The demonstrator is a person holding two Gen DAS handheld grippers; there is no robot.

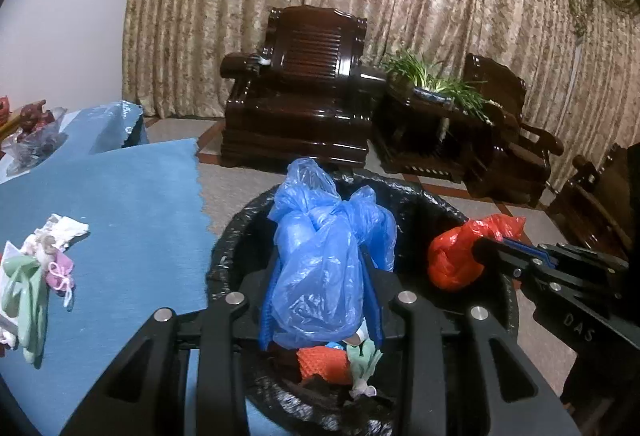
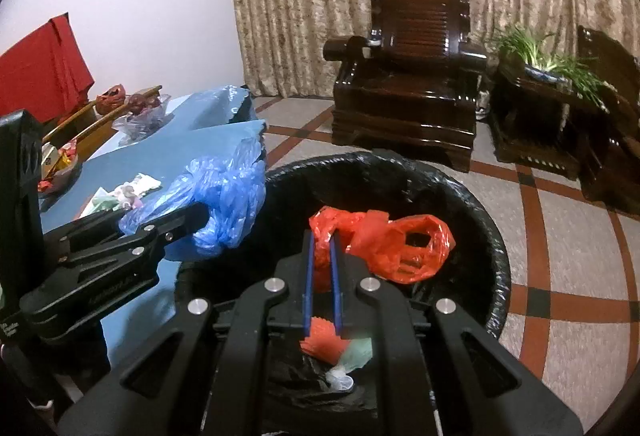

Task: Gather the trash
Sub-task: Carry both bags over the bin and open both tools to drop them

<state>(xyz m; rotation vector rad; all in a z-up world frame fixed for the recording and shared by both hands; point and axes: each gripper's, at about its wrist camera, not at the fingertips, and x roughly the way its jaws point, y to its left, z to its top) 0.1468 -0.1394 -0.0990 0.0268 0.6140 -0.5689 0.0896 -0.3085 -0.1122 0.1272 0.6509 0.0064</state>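
Holding two crumpled bags over the black-lined bin (image 2: pixel 476 195): left tongs (image 1: pixel 324 276) closed on the blue plastic bag (image 1: pixel 320 256), right tongs (image 2: pixel 322 260) narrowed on the red plastic bag (image 2: pixel 384 244). Both above the opening, with an orange net piece (image 2: pixel 322 340) and pale green scraps already at the bottom.

Likely to snag on release: thin film clinging to the blue pads, hanging instead of dropping. Blue bag bulky and close to the near-left rim beside the desk (image 1: pixel 132 203), so could slide onto the cloth or the floor if let go too far left. Could also drag the liner (image 1: pixel 224 236) off the rim if brushed by the tongs.

More litter waiting on the desk: a pile of paper and green scraps (image 1: pixel 36 268), easily overlooked.
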